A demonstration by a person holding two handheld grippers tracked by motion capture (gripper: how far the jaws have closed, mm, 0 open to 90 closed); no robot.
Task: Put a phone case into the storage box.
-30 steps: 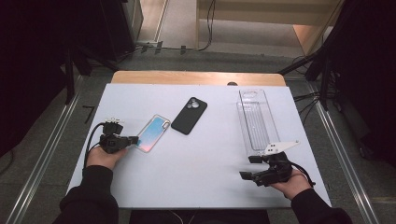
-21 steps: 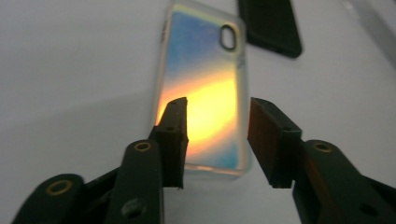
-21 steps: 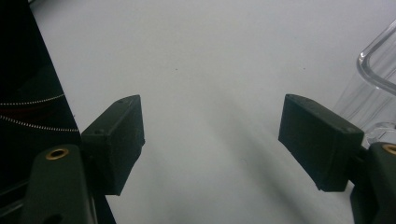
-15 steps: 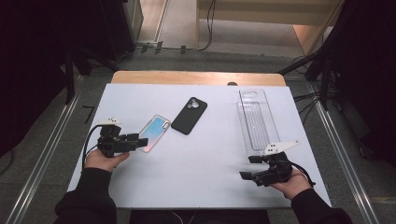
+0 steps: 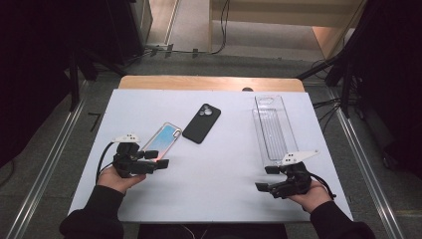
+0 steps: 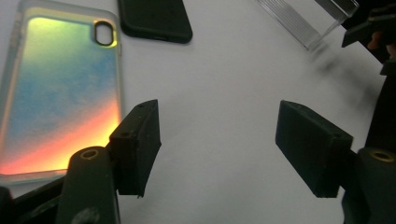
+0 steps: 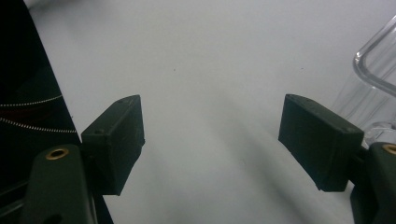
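Observation:
An iridescent phone case lies flat on the white table, left of centre, and it glows blue to orange in the left gripper view. A black phone case lies just beyond it. My left gripper hovers at the iridescent case's near end. Its jaws have just been opening and stand open with only bare table between them. Near the front right, my right gripper is open over bare table.
A long clear plastic tray lies at the right, just beyond the right gripper. A wooden strip runs along the table's far edge. The table's left edge shows dark in the right gripper view.
The left gripper has let go of the iridescent case's near end, opened its jaws and drawn a little to the right and up. The case and the right gripper have stayed put.

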